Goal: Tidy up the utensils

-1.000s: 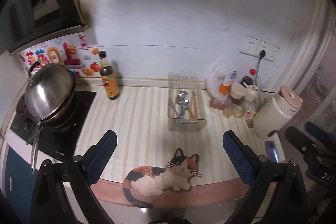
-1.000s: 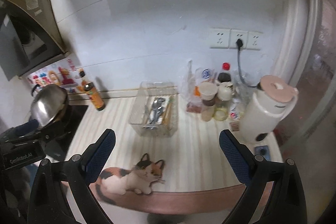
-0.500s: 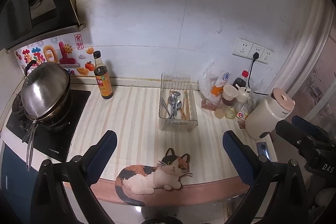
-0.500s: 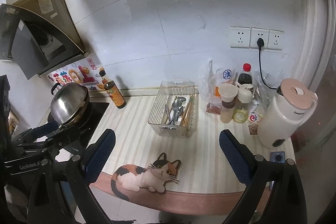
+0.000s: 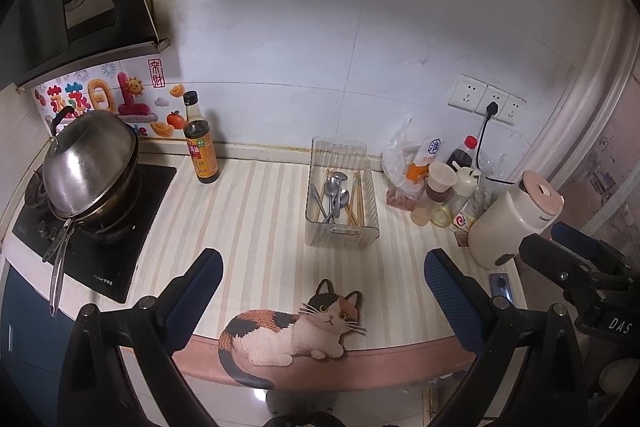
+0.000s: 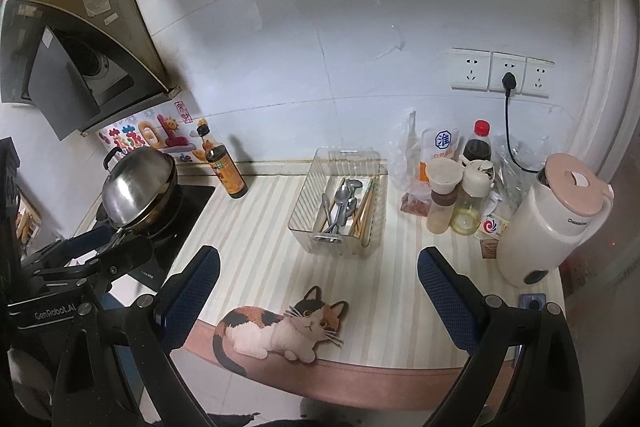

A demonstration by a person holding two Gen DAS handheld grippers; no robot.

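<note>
Above the front edge of the surface [image 5: 256, 211] we are holding both grippers in the air. Our left gripper [image 5: 322, 291] is spread wide apart and is holding nothing. Our right gripper [image 6: 318, 287] is spread wide apart too, and it is holding nothing.

Right below the grippers a cat picture [image 5: 292, 335] is lying flat at the front edge of the striped surface. A little farther back, between the fingers in both views, a clear bin [image 5: 341, 195] is sitting on the surface near the wall. We are seeing the utensils inside it. Metal spoons [image 5: 334, 193] are lying in the middle of the bin, and wooden chopsticks [image 5: 357, 199] are lying along its right side. We cannot tell how many of each.

To the left of the bin a dark sauce bottle [image 5: 201, 147] is standing upright by the wall. Farther left a pan with a shiny lid [image 5: 90, 171] is sitting on the black stove [image 5: 100, 247].

To the right of the bin some small bottles and jars [image 6: 460, 195] are standing close together. A white kettle with a pink lid [image 6: 556, 219] is standing farther right, near the front. Its black cord is plugged into the wall sockets [image 6: 506, 73].
</note>
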